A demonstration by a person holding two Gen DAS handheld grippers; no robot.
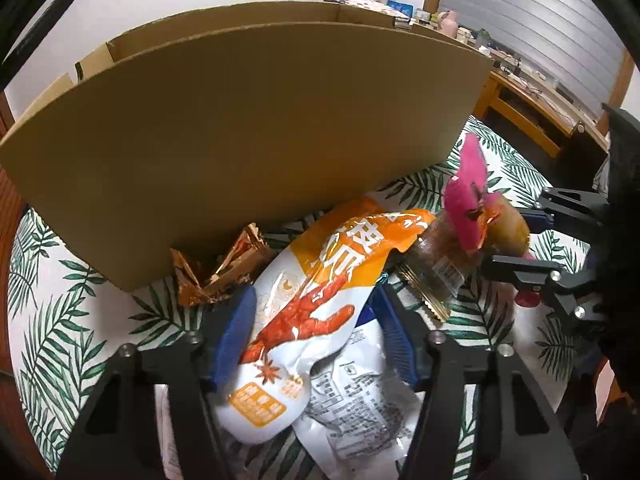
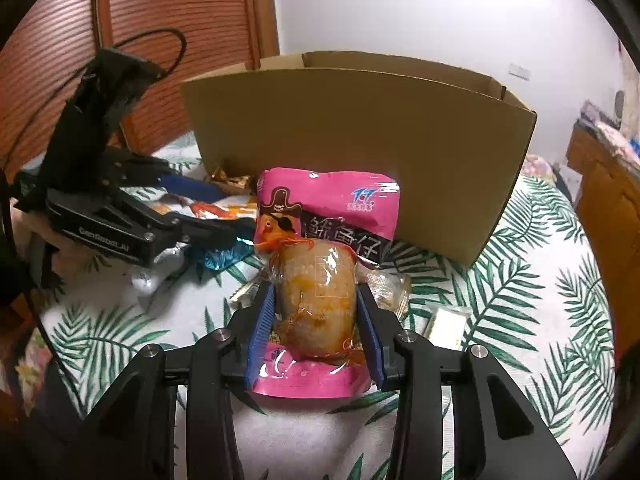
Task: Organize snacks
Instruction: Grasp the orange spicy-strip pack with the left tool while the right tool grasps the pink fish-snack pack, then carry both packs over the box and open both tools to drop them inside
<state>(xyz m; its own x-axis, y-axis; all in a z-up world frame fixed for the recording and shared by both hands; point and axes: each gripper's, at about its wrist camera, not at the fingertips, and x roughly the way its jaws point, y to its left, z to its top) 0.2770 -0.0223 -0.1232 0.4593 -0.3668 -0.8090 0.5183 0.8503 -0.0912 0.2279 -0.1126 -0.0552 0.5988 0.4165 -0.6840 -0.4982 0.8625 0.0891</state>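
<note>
My left gripper (image 1: 314, 308) has its blue pads on either side of an orange-and-white snack bag (image 1: 308, 312) that lies on the table; I cannot tell whether they press it. A white printed pouch (image 1: 360, 412) lies under it. My right gripper (image 2: 316, 300) is shut on a pink snack pouch (image 2: 320, 280) with a pirate picture and holds it upright above the cloth. That pouch (image 1: 470, 200) and the right gripper (image 1: 520, 244) also show at the right of the left wrist view. An open cardboard box (image 1: 248, 128) stands just behind the snacks.
A crumpled gold wrapper (image 1: 216, 272) lies against the box's front wall. A clear jar-like pack (image 1: 436, 268) lies beside the orange bag. Silver and blue wrappers (image 2: 192, 260) and a small pale packet (image 2: 446, 322) lie on the leaf-print tablecloth (image 2: 520, 300). A wooden desk (image 1: 540, 108) stands beyond.
</note>
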